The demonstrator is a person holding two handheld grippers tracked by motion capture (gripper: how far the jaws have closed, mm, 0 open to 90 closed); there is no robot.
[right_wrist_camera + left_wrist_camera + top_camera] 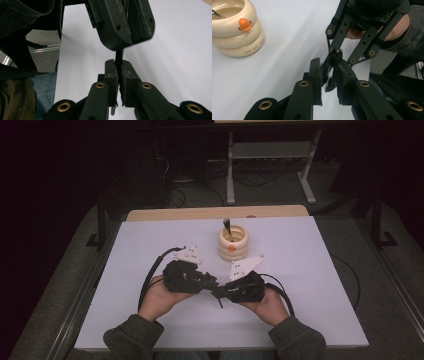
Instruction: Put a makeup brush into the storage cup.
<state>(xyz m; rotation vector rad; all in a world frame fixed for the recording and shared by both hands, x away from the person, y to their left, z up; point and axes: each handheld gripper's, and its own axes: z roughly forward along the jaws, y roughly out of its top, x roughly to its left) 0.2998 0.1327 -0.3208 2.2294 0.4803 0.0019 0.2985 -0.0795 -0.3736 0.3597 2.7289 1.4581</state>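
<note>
My two grippers meet tip to tip over the middle of the white table. The right gripper is shut on a thin black stick, which runs up between its pads. The stick's rounded end lies in the gap of my left gripper, whose jaws stand slightly apart, with white table showing between the left pad and the stick. From above, the left gripper and right gripper almost touch, and the stick's lower end pokes out below them.
A cream ringed holder with an orange beak stands just beyond the grippers and holds a dark-tipped tool. It appears at the upper left of the left gripper view as the holder. Dark floor, cables and a table frame lie beyond the far edge.
</note>
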